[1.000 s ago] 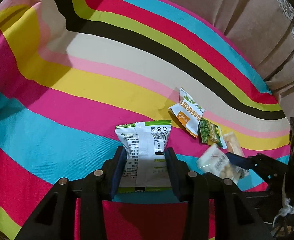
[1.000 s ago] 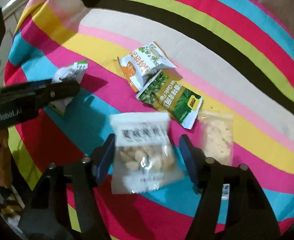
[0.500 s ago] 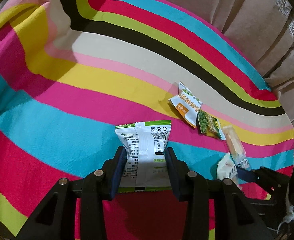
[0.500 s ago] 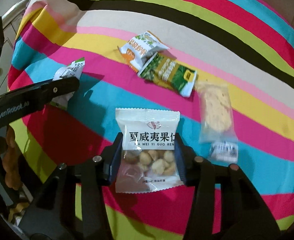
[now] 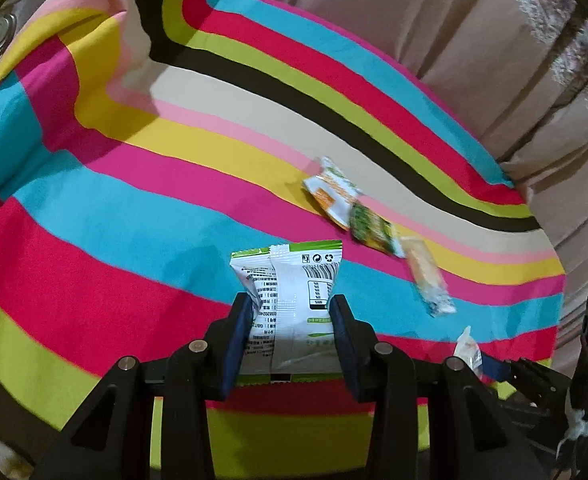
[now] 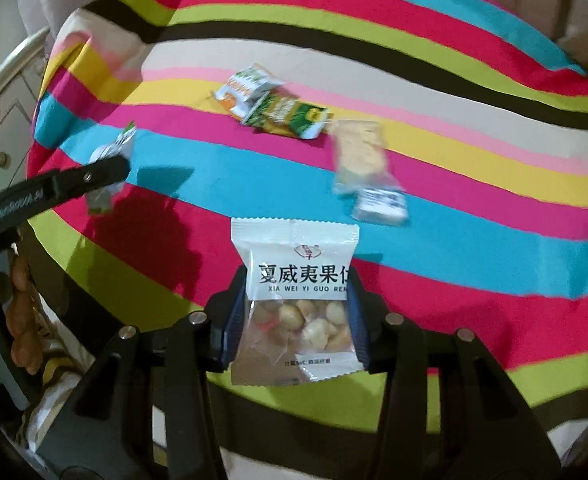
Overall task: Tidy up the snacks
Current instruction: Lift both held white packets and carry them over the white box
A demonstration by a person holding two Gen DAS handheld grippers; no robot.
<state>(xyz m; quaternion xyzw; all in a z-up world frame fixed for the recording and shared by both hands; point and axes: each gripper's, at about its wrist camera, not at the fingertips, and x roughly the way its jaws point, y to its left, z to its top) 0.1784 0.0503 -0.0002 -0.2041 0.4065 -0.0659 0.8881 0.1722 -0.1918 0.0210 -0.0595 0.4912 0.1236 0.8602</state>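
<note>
The lower part of the white-green snack packet [image 5: 289, 300] is hidden between the fingers of the left claw [image 5: 289, 344], and its small print is too fine to read. In the right wrist view, the clear cracker packet [image 6: 360, 152] is blurred. The macadamia nut packet [image 6: 298, 300] is covered at both sides by the right claw [image 6: 296, 320], so its last printed character is cut.

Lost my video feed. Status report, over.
Left gripper shut on white-green packet. Right gripper shut on macadamia packet. Three snacks lined up on striped cloth. Nothing blocking.
</note>
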